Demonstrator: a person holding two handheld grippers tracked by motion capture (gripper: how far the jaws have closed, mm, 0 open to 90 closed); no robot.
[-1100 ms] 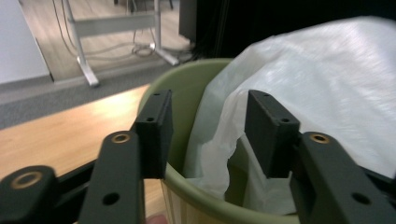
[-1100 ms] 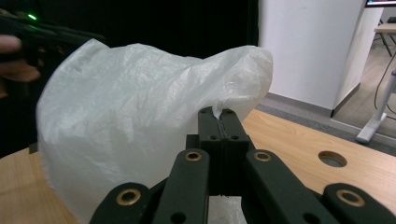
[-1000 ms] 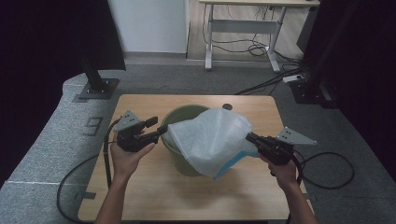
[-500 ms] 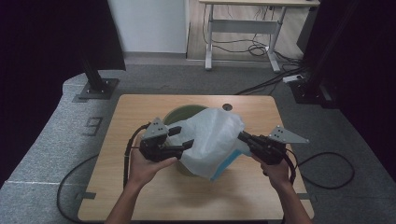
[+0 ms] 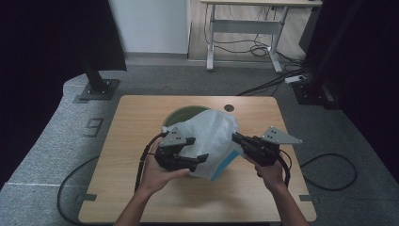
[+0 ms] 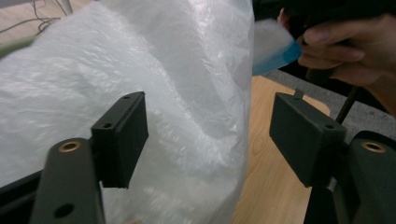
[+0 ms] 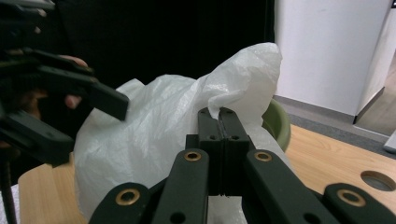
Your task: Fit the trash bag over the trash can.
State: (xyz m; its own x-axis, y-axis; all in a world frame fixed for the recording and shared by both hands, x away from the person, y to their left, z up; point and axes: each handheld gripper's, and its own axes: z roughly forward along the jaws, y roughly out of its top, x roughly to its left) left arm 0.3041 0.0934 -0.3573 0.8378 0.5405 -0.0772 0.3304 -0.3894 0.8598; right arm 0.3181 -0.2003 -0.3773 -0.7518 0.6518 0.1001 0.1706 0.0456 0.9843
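White plastic bag (image 5: 211, 141) is thin, translucent, heavily crinkled, ballooned up over the green bin (image 5: 181, 114) at table centre; it drapes the bin's near side, and a blue-edged strip (image 5: 227, 162) hangs at its lower right edge. Same bag in the left gripper view (image 6: 154, 93) runs from the left frame edge to past centre, with the blue edge (image 6: 280, 53) at upper right next to the other hand's fingers. Left gripper (image 5: 190, 153) is low on the near-left face of the bag, jaws spread wide; in its own view the bag's fold sits between the two pads (image 6: 122, 135) but is not pinched, so open, whether it touches the film I can't tell. Left hand (image 5: 157, 167) cups the gripper body from below, forearm coming in from the bottom edge. Right gripper (image 5: 236, 138) points left into the bag's right side, jaws fully closed on a gathered ridge of the film; right gripper view shows that clearly (image 7: 219, 114), film bunched and rising above the tips. Right hand (image 5: 270, 172) grips behind it, grey plate on top. Bag hides most of the bin; just the far-left rim shows. Wooden table (image 5: 136, 122) has a cable hole (image 5: 229, 108) behind the bin. Beyond: a desk frame (image 5: 244, 28) with loose cables on the floor, a black stand base (image 5: 96, 87) far left.
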